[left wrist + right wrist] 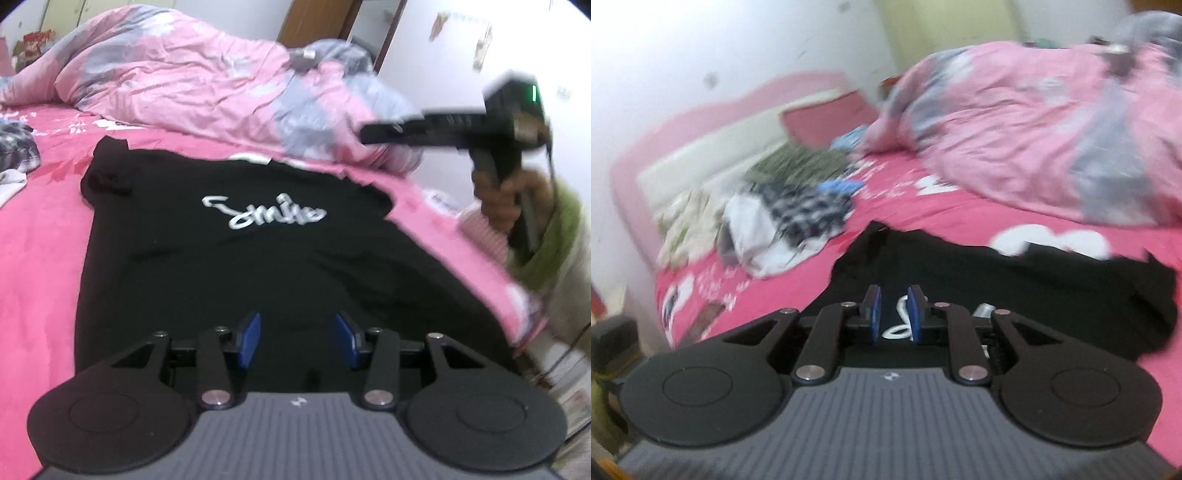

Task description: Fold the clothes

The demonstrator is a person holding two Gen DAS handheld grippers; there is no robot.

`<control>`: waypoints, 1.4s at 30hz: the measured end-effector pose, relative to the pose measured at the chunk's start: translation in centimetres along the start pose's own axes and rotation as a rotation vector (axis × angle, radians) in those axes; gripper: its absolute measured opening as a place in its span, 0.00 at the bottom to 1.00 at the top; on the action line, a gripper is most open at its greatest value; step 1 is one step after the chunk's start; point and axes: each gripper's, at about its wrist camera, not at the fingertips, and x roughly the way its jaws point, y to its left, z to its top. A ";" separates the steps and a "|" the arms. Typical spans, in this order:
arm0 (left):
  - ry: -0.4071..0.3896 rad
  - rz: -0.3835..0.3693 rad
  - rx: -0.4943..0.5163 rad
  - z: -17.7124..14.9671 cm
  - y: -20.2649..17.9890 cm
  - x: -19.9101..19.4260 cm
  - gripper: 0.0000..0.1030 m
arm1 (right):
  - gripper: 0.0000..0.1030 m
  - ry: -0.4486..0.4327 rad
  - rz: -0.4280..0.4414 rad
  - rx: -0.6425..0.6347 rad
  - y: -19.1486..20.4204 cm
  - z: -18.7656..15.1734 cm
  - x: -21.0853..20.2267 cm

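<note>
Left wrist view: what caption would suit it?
Black T-shirt spread on a pink bed, both grippers empty above it.

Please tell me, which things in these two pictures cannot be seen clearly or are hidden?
- Black T-shirt: near hem hidden by the left gripper, left wrist view.
- Heap of clothes: motion blur, right wrist view; single garments unclear.
- Right gripper: blurred in left wrist view; fingertips indistinct.

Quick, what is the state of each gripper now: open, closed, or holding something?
Left gripper: open, empty, above the black T-shirt.
Right gripper: jaws narrowly apart and opening, nothing between them; only the shirt's white print shows behind.
</note>
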 end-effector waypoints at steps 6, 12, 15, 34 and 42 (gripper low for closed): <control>0.005 0.016 -0.053 -1.4 2.1 2.0 0.41 | 0.15 0.302 0.113 -0.213 3.4 -0.8 13.7; -0.061 -0.012 -0.061 -2.8 2.8 1.8 0.41 | 0.10 0.437 0.134 -0.302 6.6 -1.5 24.7; -0.077 0.000 -0.023 -3.0 2.4 1.8 0.41 | 0.10 0.379 0.090 -0.248 7.2 0.6 28.8; -0.112 -0.030 -0.027 -3.6 3.0 2.0 0.41 | 0.12 0.435 0.275 -0.222 10.9 -1.1 29.7; -0.119 -0.059 -0.063 -3.2 3.5 1.1 0.43 | 0.14 0.184 0.199 0.077 5.5 3.7 24.6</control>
